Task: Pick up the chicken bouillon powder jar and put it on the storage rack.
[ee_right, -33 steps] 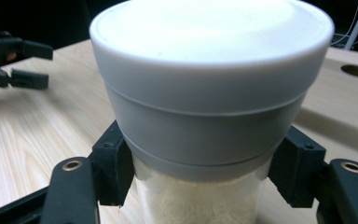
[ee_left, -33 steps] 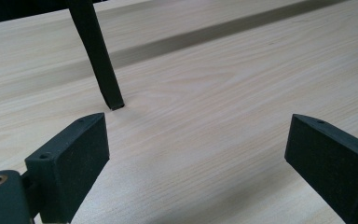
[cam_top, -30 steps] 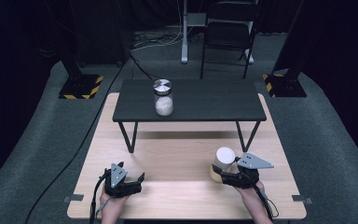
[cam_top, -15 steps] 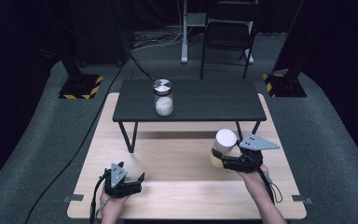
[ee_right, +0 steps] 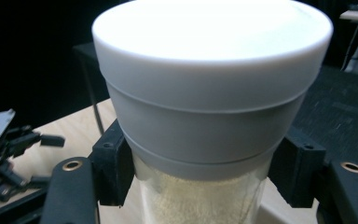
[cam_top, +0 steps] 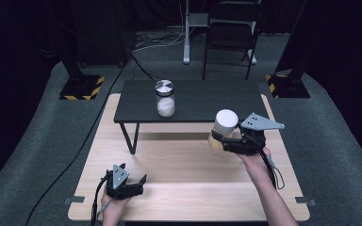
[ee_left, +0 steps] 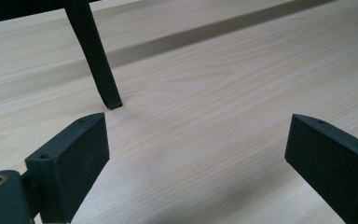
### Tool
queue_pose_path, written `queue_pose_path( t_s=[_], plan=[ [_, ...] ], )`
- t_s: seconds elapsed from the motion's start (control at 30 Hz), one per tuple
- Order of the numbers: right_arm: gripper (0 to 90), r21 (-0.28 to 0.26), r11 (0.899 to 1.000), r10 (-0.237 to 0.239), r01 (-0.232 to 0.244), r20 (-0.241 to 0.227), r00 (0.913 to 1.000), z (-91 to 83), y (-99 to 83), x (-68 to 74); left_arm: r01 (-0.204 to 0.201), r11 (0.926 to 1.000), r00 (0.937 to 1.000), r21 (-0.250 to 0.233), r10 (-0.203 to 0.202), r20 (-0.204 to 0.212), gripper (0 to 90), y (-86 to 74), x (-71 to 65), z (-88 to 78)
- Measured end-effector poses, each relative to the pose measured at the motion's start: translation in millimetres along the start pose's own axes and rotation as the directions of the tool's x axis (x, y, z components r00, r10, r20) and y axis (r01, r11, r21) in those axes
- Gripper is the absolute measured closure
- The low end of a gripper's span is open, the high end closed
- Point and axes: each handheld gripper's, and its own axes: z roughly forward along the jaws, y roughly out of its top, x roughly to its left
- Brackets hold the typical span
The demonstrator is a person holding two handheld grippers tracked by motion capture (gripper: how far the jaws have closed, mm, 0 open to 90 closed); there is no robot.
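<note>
High view showed the right gripper (cam_top: 226,140) clamped on the white-lidded jar (cam_top: 223,128), held clear above the pale worktop (cam_top: 184,165), just in front of the low black table (cam_top: 202,101) where a metal-lidded jar (cam_top: 164,98) stood. To do this carry well, I judged the jar should be kept upright and the squeeze steady, since the glass below the lid looked slippery. Right gripper view added what the high view could not: the fingers (ee_right: 114,163) pressed on the glass just under the white lid, with pale grains inside. Left gripper view showed the left gripper (ee_left: 200,158) spread open and empty over bare wood near a table leg (ee_left: 95,56).
</note>
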Motion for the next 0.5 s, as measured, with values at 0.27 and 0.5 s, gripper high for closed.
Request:
queue_pose_path(
  t_s=[0.27, 0.5],
  plan=[
    [31.9, -0.02, 1.0, 0.009, -0.008, 0.06, 0.9982, 6.4, 23.6, -2.6, -0.002, 1.0, 1.0, 0.004, 0.002, 0.001, 5.9, 0.6, 0.1, 0.0],
    [31.9, -0.019, 1.0, 0.006, -0.004, 0.107, 0.9942, 15.0, 38.8, -4.2, -0.001, 1.0, 1.0, 0.006, 0.001, 0.002, 5.9, 1.0, 0.4, 0.2]
  ],
)
